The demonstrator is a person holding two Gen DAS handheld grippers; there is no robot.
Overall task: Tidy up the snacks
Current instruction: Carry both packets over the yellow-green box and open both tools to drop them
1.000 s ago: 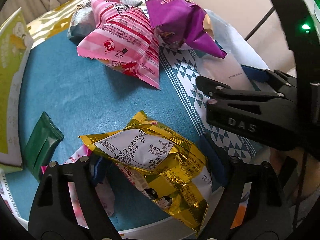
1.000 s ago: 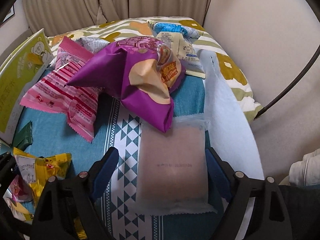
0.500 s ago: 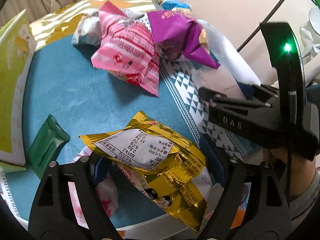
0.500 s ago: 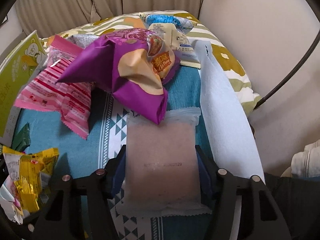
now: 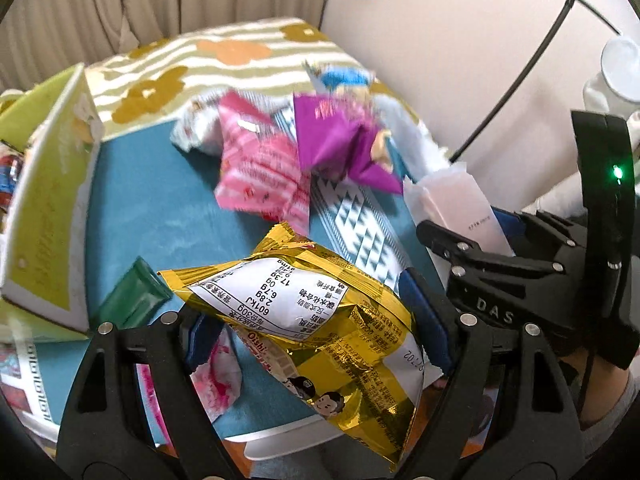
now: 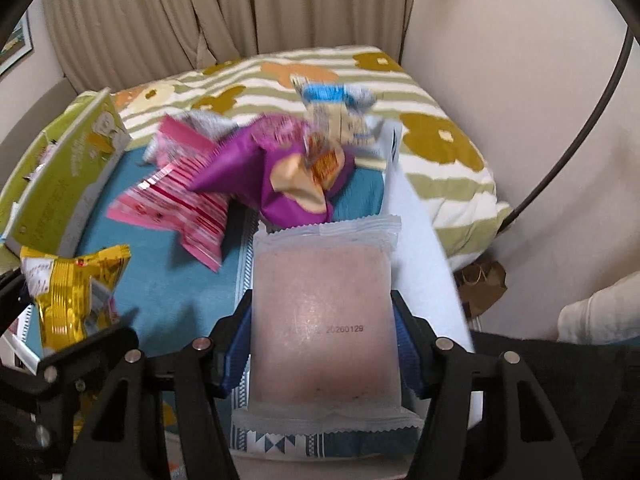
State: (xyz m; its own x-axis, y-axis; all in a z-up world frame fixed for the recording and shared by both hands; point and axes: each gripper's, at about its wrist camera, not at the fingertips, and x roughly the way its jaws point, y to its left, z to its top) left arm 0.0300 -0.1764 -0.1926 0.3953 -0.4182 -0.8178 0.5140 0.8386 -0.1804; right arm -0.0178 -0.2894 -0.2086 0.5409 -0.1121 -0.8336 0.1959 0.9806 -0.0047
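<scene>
Two claws each clamp a packet: gold bag (image 5: 320,320), frosted pouch (image 6: 324,324).

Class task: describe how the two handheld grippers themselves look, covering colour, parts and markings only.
Both the left gripper and the right gripper have black angular frames with silver screws and blue pads on the jaws. The right gripper's body carries white "DAS" lettering and a lit green LED.

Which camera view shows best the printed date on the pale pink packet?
The right wrist view: the pale pink packet faces the camera between the right gripper fingers, date readable. In the left wrist view it appears small, at an angle, print illegible.
</scene>
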